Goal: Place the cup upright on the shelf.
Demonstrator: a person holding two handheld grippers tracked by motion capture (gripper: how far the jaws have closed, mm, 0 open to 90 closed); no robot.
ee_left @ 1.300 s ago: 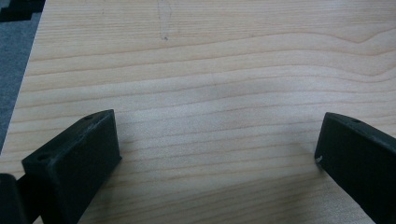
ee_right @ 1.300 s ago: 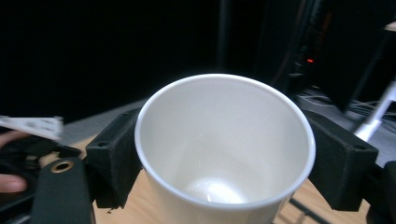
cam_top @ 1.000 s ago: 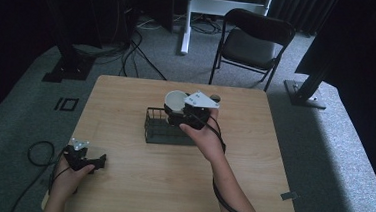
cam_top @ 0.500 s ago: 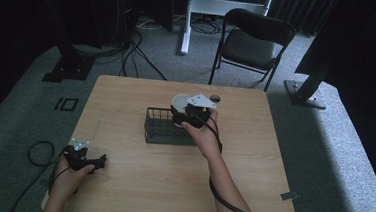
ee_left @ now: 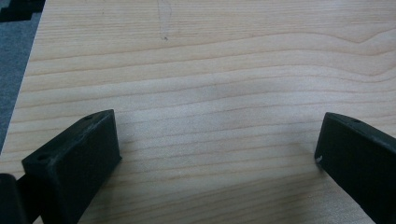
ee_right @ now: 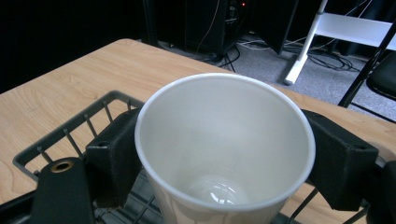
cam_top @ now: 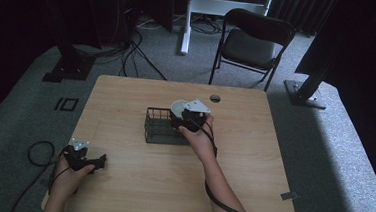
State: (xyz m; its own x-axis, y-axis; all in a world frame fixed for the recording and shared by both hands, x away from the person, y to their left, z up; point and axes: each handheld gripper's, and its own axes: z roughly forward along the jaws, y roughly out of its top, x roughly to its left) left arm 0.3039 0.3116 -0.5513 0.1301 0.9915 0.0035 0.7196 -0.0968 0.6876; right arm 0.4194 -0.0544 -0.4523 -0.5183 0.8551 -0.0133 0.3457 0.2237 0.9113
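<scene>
The right gripper (ee_right: 219,158) has its 2 jaws pinching a white paper cup (ee_right: 224,154) over the right end of a black wire basket (cam_top: 162,127) at frame centre. The left gripper (ee_left: 217,154), jaws spread, rests on the counter (cam_top: 251,180) at lower left.

Pale wood-grain table (ee_left: 210,70), smooth and matt. White paper cup (ee_right: 224,140), smooth with slight inner sheen. Dark wire basket (ee_right: 70,126), matt metal. Matt black plastic jaws.
</scene>
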